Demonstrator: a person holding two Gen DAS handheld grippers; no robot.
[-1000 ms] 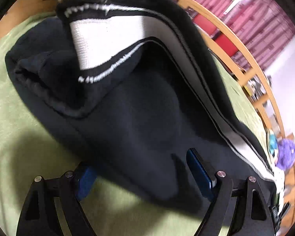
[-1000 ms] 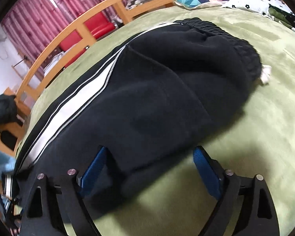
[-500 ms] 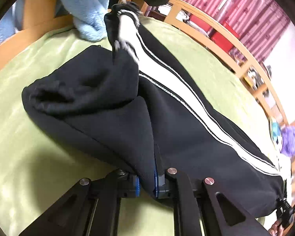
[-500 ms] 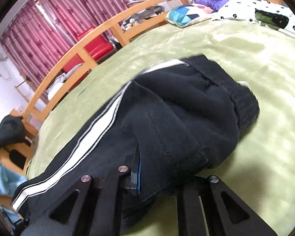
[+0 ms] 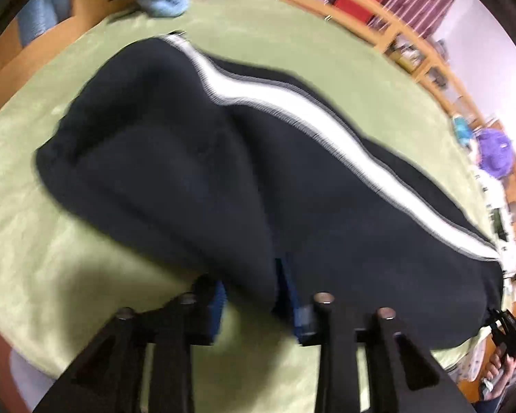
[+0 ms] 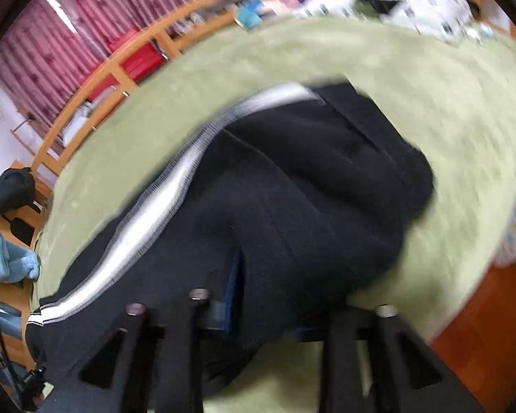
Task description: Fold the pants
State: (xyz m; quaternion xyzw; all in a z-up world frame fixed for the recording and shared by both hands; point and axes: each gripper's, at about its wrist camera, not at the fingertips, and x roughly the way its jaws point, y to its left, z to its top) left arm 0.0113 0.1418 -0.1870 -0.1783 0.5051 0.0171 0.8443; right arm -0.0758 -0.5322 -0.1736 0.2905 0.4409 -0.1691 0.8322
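Black pants [image 5: 196, 172] with a white side stripe [image 5: 292, 103] lie across a green blanket [image 5: 34, 241]. My left gripper [image 5: 258, 296] is shut on a fold of the black fabric at the near edge, by the leg end. In the right wrist view the same pants [image 6: 309, 189] show with the waistband end at the right. My right gripper [image 6: 278, 303] is shut on a bunch of the fabric at the near edge. Both views are blurred by motion.
A wooden bed rail [image 5: 378, 24] runs along the far side, with red curtains [image 6: 68, 34] behind. A light blue cloth [image 5: 161, 0] lies at the bed's far left corner. A purple plush [image 5: 495, 151] and patterned pillows [image 6: 412, 3] sit at the head end.
Both grippers went from open around the pants' near edge to shut on the fabric. The raised leg end has come down flat, and the pants have been dragged and lifted.
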